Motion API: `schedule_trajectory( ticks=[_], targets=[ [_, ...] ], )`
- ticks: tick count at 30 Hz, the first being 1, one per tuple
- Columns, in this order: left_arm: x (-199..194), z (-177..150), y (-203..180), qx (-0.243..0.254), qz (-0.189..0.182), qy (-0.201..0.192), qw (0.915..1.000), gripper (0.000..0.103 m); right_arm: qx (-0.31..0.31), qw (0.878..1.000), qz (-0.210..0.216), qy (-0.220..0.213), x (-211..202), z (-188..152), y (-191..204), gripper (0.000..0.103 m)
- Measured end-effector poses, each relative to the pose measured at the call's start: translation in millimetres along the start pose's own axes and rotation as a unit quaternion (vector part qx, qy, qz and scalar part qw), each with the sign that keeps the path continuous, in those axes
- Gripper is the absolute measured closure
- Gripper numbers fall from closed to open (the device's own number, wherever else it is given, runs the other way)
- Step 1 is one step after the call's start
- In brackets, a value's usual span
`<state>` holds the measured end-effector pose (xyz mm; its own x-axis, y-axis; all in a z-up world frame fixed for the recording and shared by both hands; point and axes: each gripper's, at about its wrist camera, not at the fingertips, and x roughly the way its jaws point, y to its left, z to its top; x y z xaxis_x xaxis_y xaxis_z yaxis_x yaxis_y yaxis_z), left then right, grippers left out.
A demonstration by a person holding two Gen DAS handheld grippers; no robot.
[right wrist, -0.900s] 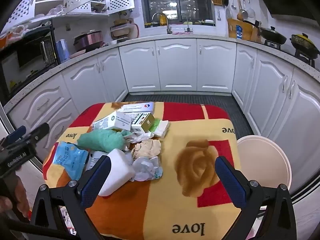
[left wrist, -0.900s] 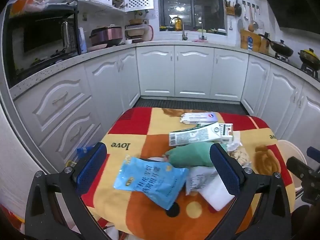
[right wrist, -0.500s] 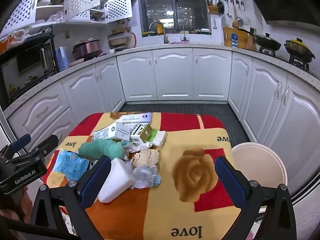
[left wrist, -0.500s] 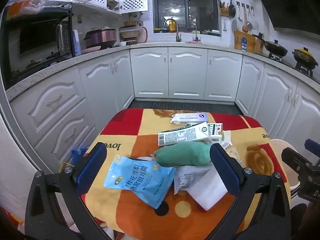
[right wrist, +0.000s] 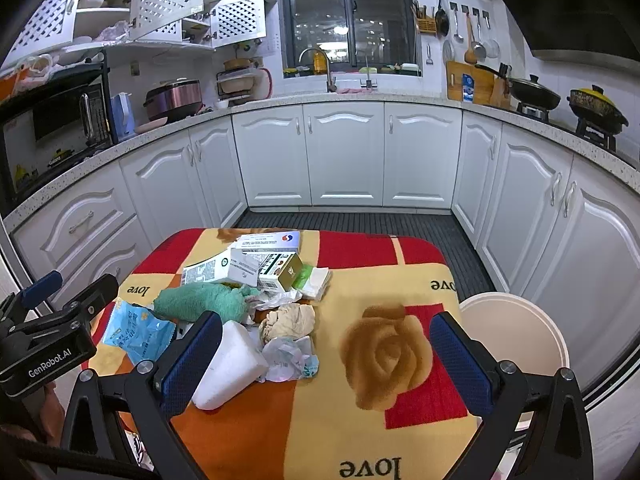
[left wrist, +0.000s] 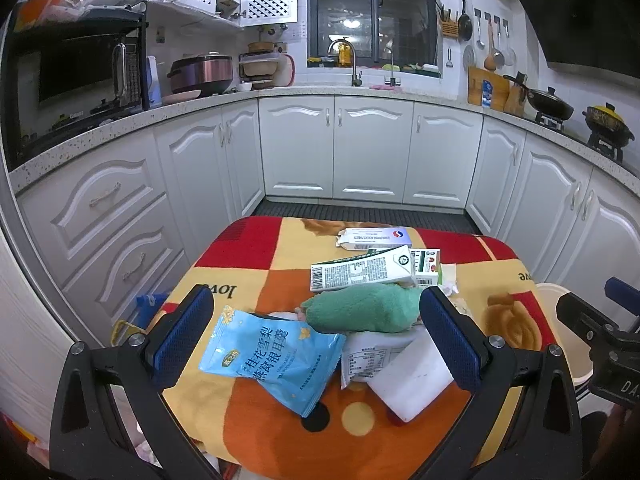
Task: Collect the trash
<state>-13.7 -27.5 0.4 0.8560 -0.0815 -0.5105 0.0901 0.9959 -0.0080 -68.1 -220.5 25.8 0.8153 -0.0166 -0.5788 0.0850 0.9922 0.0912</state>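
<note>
I hold left gripper [left wrist: 316, 340] wide, empty | blue bag [left wrist: 272, 356] at 12 o'clock, long axis 10-to-4 | right gripper [right wrist: 326, 356] wide, farther; bin [right wrist: 516, 336] at 2.

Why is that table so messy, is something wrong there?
Yes. Trash lies heaped on the table: a blue snack bag, a green cloth, flattened cartons and crumpled paper. It belongs in the bin beside the table.
</note>
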Motion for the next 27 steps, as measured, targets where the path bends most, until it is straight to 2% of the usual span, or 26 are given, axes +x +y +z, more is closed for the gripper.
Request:
schedule_trajectory(
  ticks=[13,27],
  targets=[
    [-0.6,-2.6,1.5,-0.005,-0.006,0.002,1.0000,0.001,0.000,1.000,0.000,-0.003,-0.6,0.3,1.4,0.000],
    [1.5,5.0,6.9,-0.008,0.006,0.001,0.9999,0.001,0.014,1.000,0.012,-0.005,1.1,5.9,-1.2,0.000]
  ],
)
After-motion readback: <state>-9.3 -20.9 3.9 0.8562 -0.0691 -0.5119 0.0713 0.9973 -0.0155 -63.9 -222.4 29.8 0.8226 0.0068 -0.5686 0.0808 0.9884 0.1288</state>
